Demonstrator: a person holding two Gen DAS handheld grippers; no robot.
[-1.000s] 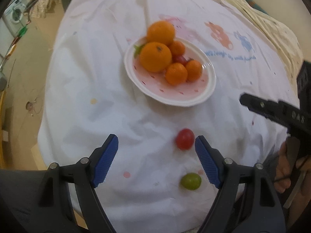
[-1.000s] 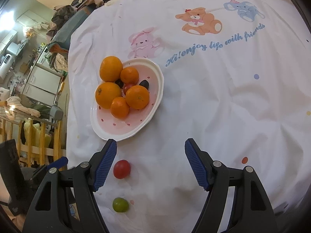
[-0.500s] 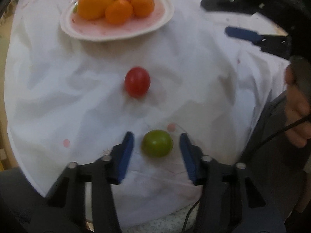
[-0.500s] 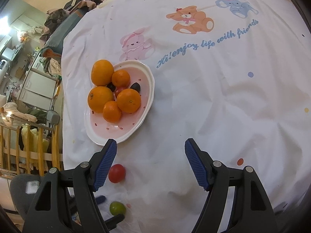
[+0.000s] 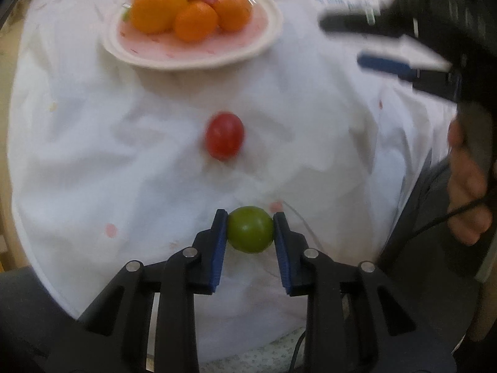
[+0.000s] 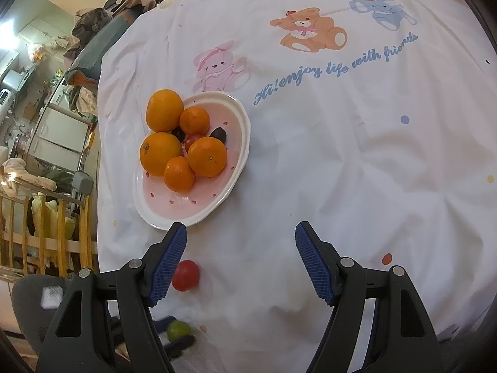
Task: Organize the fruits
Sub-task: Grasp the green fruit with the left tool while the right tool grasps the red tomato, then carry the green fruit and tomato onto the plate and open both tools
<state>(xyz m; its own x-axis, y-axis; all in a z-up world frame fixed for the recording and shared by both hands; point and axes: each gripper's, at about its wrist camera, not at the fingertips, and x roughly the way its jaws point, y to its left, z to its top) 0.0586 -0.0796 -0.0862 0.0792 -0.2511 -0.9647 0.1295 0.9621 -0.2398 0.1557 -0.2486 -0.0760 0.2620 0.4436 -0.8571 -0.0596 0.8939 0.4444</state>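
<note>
A white tablecloth (image 6: 341,171) printed with cartoon animals and blue lettering covers the table. On it sits a pink, white-rimmed oval plate (image 6: 231,183) holding 5 oranges (image 6: 207,158), 2 small dark fruits and a red one half hidden among them. A small red tomato (image 5: 224,135) lies alone on the cloth between the plate and the table's near edge, with nothing around it. The left gripper (image 5: 250,233) has its blue pads pressed against both sides of a small, smooth, round green tomato (image 5: 250,229), near the cloth's edge, just beside a pink dot. The right gripper (image 6: 240,233) hovers above the cloth with its jaws wide apart, holding nothing, its left finger just over the plate's rim.
</note>
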